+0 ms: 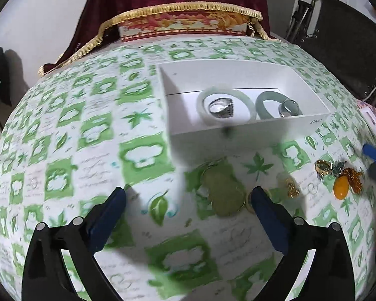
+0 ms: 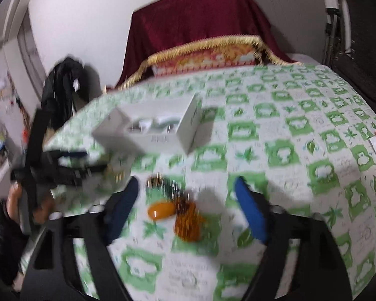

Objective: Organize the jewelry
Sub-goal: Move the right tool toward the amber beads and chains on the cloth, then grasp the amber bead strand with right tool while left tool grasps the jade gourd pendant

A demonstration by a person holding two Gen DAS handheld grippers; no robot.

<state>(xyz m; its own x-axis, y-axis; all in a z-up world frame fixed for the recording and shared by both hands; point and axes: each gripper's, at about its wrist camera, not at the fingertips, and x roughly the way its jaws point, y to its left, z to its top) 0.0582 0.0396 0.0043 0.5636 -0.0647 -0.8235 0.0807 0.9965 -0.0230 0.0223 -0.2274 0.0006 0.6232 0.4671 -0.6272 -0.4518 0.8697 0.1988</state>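
A white box (image 1: 250, 130) holds a pale jade bangle (image 1: 203, 100), a green bangle (image 1: 262, 102) and two silver rings (image 1: 221, 107). My left gripper (image 1: 188, 200) is open and empty above the cloth; a flat gold-green pendant (image 1: 224, 190) lies between its fingers near the right one. A small gold piece (image 1: 292, 186), an orange pendant (image 1: 341, 186) and a cluster of rings (image 1: 324, 168) lie to the right. My right gripper (image 2: 186, 203) is open over the orange pendant (image 2: 160, 210) and an amber beaded piece (image 2: 188, 223). The box (image 2: 160, 138) is beyond.
The table has a green-and-white patterned cloth (image 1: 87, 150). A red-draped box with gold fringe (image 1: 183, 22) stands at the far edge. The left gripper (image 2: 60, 168) shows at the left of the right wrist view. A dark chair (image 1: 343, 50) stands at the right.
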